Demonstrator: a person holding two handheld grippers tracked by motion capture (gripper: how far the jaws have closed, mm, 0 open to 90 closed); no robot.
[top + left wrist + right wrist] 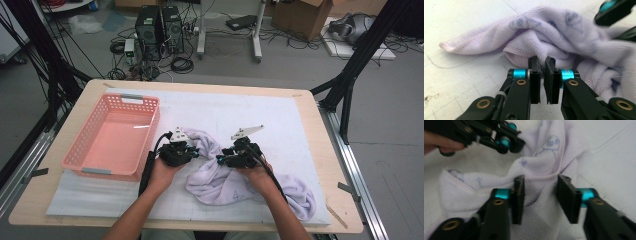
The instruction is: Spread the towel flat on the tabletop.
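Black jaws of the left gripper point(543, 65) rise closest to the lens in the left gripper view, pressed nearly together and pinching a hemmed fold of a pale lilac towel point(544, 37) at their tips. Crumpled cloth with faint blue printed figures spreads beyond and to the right of those fingers.

In the right gripper view, the right gripper point(541, 183) has its 2 fingers spread apart, with a stitched edge of the towel point(544, 202) lying across the gap between them. Whether the pads press on the cloth I cannot tell.

From the high view, both hands hold the grippers side by side over the towel point(225, 182), left gripper point(196, 152) and right gripper point(220, 160) pointing toward each other. Cloth trails away behind the right fingers. A pink plastic basket point(145, 102) sits apart from the left fingers, on the white mat point(280, 120) covering the wooden table point(320, 150).
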